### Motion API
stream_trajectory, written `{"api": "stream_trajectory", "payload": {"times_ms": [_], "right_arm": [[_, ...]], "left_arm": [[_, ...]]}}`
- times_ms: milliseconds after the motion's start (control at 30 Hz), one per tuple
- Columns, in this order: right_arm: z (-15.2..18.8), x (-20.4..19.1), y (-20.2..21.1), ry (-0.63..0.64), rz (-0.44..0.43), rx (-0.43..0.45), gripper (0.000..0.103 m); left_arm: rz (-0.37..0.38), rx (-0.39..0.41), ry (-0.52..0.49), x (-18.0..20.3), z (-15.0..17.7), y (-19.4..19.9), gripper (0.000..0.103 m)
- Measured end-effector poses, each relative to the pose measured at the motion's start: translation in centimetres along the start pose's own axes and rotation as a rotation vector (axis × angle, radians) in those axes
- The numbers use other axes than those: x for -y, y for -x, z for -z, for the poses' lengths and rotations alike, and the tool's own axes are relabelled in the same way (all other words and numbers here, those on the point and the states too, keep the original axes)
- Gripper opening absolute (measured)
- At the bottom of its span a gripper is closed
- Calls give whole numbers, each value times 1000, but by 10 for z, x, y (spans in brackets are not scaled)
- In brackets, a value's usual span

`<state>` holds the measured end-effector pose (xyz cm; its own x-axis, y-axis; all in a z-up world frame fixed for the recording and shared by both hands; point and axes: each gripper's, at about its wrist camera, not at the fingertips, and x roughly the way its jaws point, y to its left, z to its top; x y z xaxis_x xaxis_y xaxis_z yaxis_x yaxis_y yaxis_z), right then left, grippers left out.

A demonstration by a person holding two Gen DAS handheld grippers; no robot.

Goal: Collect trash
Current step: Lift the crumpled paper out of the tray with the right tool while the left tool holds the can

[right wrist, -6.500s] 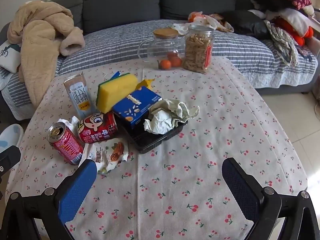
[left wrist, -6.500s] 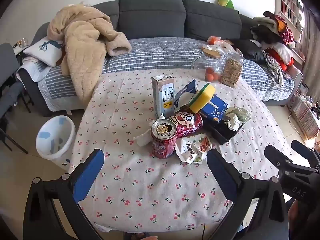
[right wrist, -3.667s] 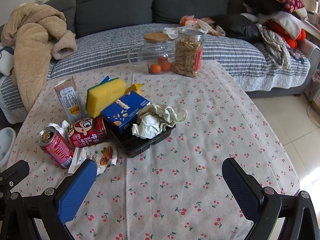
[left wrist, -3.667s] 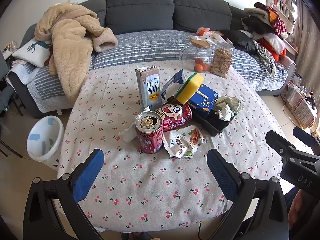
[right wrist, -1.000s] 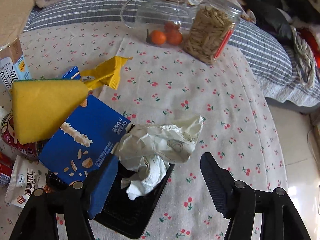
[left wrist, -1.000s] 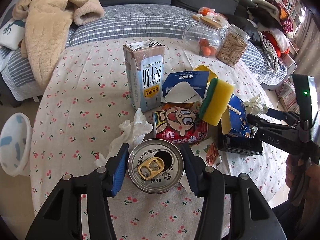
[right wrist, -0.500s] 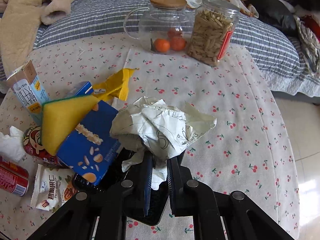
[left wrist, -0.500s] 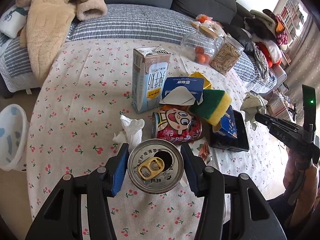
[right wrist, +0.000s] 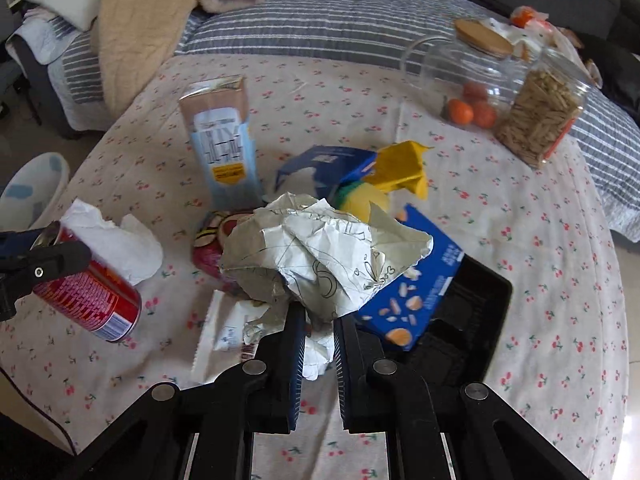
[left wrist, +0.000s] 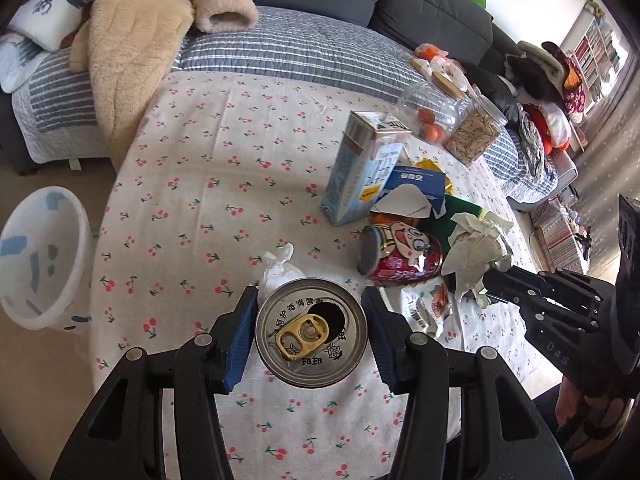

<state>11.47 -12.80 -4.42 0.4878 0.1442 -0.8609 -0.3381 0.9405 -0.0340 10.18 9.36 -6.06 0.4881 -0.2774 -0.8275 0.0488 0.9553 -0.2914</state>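
Left fingers (left wrist: 308, 330) clamped on upright can (left wrist: 311, 332), right fingers (right wrist: 320, 344) pinching crumpled paper (right wrist: 320, 256); bin (left wrist: 40, 256) off worktop, nearer left.

A glass jar of sticks (right wrist: 538, 118) and a lidded pitcher (right wrist: 464, 76) holding oranges are seen upright, side by side.
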Motion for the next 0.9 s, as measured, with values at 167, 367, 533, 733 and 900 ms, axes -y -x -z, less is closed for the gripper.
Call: {"api": "stream_trajectory", "payload": {"times_ms": [167, 367, 533, 733, 900], "right_arm": [[-16, -25, -8, -5, -14, 15, 11], [-8, -9, -7, -41, -6, 47, 11], [-2, 1, -20, -77, -20, 23, 11], [-3, -1, -19, -59, -36, 37, 12], [-2, 2, -22, -71, -49, 34, 12]], "left_arm": [[110, 33, 29, -39, -1, 9, 54], [152, 42, -161, -22, 10, 9, 54], [110, 7, -218, -10, 9, -5, 56], [120, 14, -193, -12, 7, 0, 63], [70, -35, -122, -31, 9, -6, 63]]}}
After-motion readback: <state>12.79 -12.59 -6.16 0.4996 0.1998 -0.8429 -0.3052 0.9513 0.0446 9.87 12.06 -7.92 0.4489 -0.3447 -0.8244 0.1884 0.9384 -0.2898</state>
